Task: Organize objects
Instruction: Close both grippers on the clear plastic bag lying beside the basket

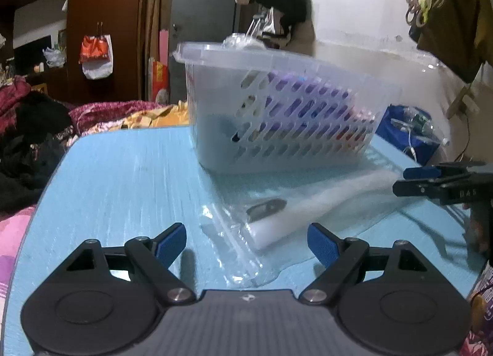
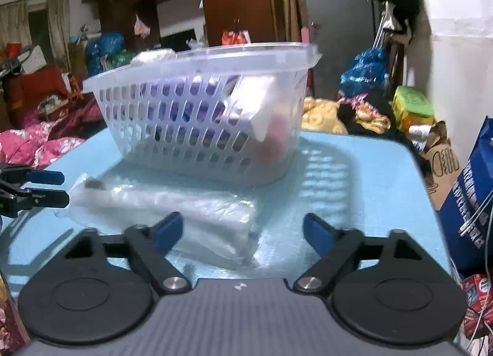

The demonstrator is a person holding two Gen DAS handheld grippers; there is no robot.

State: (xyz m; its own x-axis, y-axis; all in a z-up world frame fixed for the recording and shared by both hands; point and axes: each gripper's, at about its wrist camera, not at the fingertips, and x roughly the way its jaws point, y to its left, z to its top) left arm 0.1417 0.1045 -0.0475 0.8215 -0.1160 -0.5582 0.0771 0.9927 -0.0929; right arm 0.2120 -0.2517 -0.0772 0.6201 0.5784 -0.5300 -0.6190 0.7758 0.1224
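- Lying flat on the blue tabletop (image 1: 117, 171), the clear plastic bag (image 1: 277, 220) with a white packet inside sits just before the perforated basket (image 1: 277, 115).
- Your left hand-held gripper (image 1: 248, 243) and right hand-held gripper (image 2: 242, 234) both gape, empty.
- Next, probably: pinch the bag's ends and lift it basketward.

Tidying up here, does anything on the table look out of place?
Yes: a clear bag holding a white item lies loose on the blue table in front of the basket, not inside it like the other things.
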